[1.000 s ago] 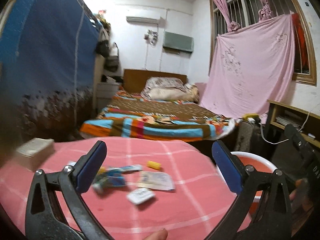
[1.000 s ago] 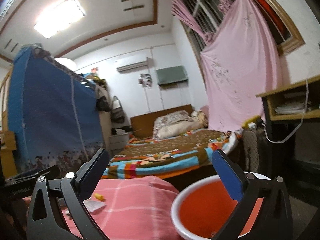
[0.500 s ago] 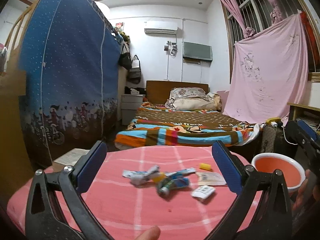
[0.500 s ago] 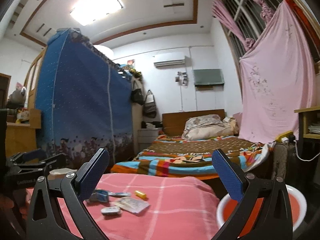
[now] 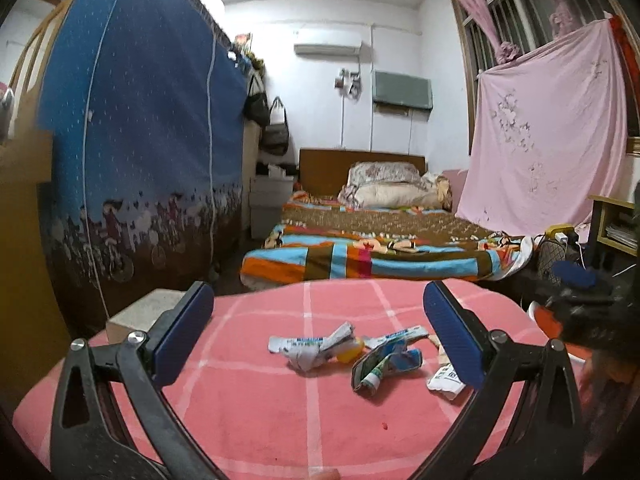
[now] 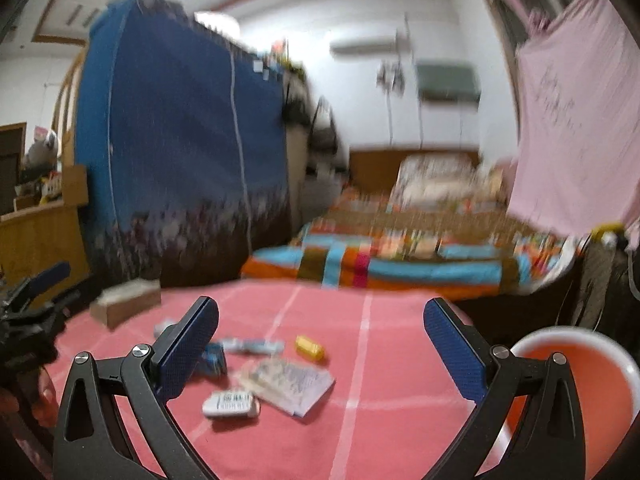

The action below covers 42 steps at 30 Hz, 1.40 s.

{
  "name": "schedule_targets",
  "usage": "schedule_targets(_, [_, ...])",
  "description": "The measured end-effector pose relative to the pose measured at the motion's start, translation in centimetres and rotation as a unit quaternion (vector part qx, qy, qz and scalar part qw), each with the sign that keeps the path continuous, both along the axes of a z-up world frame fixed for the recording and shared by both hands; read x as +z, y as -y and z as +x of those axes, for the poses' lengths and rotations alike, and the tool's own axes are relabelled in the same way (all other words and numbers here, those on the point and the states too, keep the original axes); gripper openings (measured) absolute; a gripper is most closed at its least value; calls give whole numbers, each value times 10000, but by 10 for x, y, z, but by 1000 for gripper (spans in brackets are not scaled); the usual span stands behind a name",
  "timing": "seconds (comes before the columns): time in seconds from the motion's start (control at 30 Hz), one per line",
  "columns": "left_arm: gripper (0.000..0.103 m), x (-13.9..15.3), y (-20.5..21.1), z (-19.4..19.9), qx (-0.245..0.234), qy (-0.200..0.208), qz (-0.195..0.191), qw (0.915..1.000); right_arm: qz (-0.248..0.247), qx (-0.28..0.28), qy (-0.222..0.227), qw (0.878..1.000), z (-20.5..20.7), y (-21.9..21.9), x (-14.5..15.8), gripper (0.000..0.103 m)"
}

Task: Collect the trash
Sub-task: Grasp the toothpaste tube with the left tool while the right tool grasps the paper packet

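Scraps of trash are lying in a loose cluster on a round table (image 5: 248, 400) covered with a pink cloth crossed by pale lines. In the left wrist view a crumpled white wrapper (image 5: 310, 346) with blue print is sitting twisted near the middle, a small yellow piece (image 5: 350, 350) touching its right side, and just beside that a squashed blue-and-green packet (image 5: 384, 364) is lying bent open. A flat white sachet (image 5: 444, 380) is resting partly behind the left gripper's (image 5: 318, 344) right finger. That gripper is hovering above the cloth with its blue-padded fingers (image 5: 182, 338) spread wide, gripping nothing. The right gripper (image 6: 320, 354) is likewise holding its fingers wide apart and empty, and its view, blurred, is showing a creased printed paper (image 6: 292, 384) beside a small white sachet (image 6: 232, 404), with the yellow piece (image 6: 309, 347) a little beyond. An orange basin (image 6: 600, 400) with a white rim is sitting off the table's right edge. A tan box (image 6: 124, 306) is resting at the table's far left.
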<state>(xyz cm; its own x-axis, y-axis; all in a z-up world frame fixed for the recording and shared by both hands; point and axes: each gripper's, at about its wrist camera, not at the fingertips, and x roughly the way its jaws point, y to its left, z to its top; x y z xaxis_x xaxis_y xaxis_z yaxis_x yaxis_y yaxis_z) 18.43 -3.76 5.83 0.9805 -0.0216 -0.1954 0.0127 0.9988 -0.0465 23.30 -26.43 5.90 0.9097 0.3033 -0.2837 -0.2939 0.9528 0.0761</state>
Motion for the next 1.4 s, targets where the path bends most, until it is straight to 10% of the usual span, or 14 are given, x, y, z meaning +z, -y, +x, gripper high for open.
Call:
schedule_targets(0.3, [76, -15, 1, 39, -580, -1118, -147, 9919, -237, 269, -1040, 9939, 30, -16, -23, 100])
schedule_targets(0.63, [49, -41, 13, 69, -1282, -2413, -344, 9613, -428, 477, -1696, 9834, 53, -30, -39, 91])
schedule_targets(1.0, [16, -52, 19, 81, -1579, -2909, -485, 9424, -601, 726, -2123, 9726, 63, -41, -48, 77])
schedule_targets(1.4, [0, -51, 19, 83, -1615, -2884, -410, 9429, -751, 896, -2054, 9717, 56, -50, -47, 54])
